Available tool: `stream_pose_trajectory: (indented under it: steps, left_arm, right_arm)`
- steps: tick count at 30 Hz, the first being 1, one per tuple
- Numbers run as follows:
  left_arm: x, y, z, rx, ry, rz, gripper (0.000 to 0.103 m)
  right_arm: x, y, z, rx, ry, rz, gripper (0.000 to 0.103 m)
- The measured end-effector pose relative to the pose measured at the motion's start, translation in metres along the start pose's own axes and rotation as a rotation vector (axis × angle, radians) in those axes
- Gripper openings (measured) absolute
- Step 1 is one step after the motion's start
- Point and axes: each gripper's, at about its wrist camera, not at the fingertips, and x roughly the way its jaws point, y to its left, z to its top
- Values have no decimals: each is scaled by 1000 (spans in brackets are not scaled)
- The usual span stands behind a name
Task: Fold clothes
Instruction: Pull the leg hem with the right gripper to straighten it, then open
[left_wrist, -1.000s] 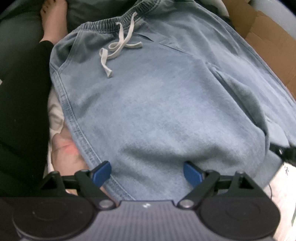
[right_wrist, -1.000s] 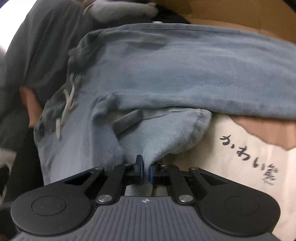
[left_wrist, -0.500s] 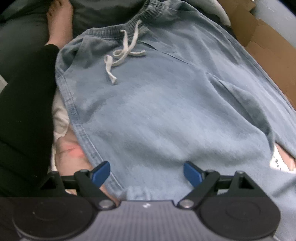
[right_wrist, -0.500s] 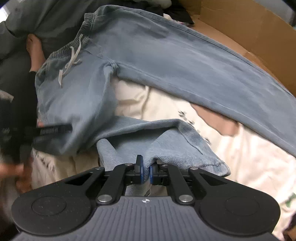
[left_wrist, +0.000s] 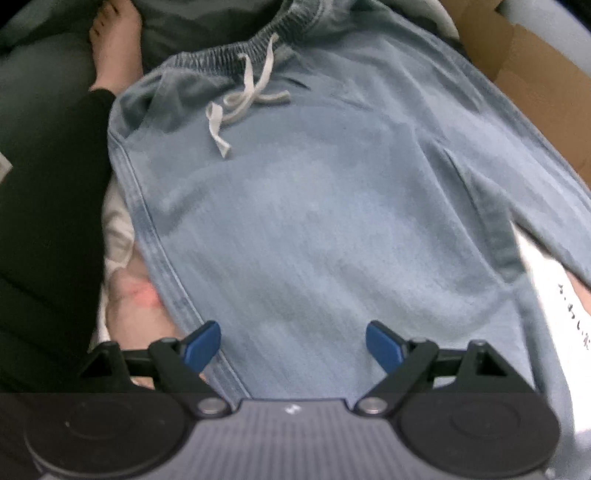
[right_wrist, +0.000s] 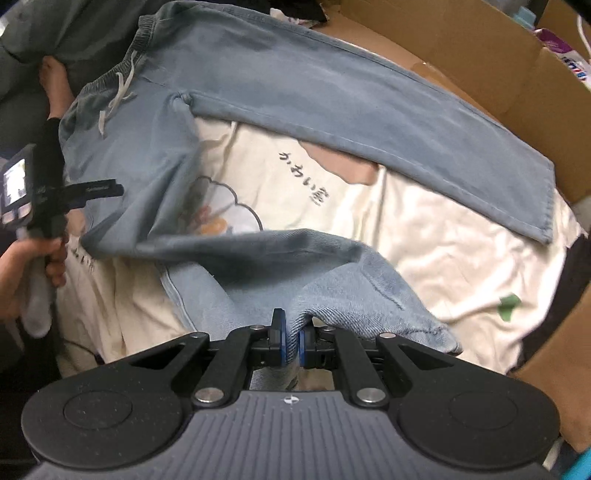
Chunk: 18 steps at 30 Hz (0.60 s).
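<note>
Two tools: right tool (right_wrist: 291, 341) pinches one pair of jeans (right_wrist: 332, 110), left tool (left_wrist: 293, 345) spread.

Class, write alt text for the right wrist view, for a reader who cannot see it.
The right hand-held gripper is shut on the hem of one leg of light blue drawstring trousers. The other leg lies flat across a cream printed cloth, beside a cardboard box. At left, a hand holds the left hand-held gripper.

One pair of blue jeans (right_wrist: 332, 110) is lying across one cream printed sheet (right_wrist: 424, 236); one white drawstring (left_wrist: 243, 99) is showing, upper centre; one bare foot (left_wrist: 114, 40), upper left.
</note>
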Motion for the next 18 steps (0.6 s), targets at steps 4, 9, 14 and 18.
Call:
stream_pose_trajectory:
  steps: [4,9,14,18]
  left_arm:
    - [1,-1,-3,12,0,-10,87]
    - [0,5,-5,0,-10,-15,87]
    - [-2,14,-5,-27,-18,-14,87]
    - [-4,18,-4,-49,-18,-10,87]
  right_arm:
    - [-19,0,-13,-6,18,-7,5]
    - [-33,3,-20,-32,57,-34,5]
    - [-43,13,-22,-79,77,-40,5]
    - [-51,15,-24,-102,92,-51,5]
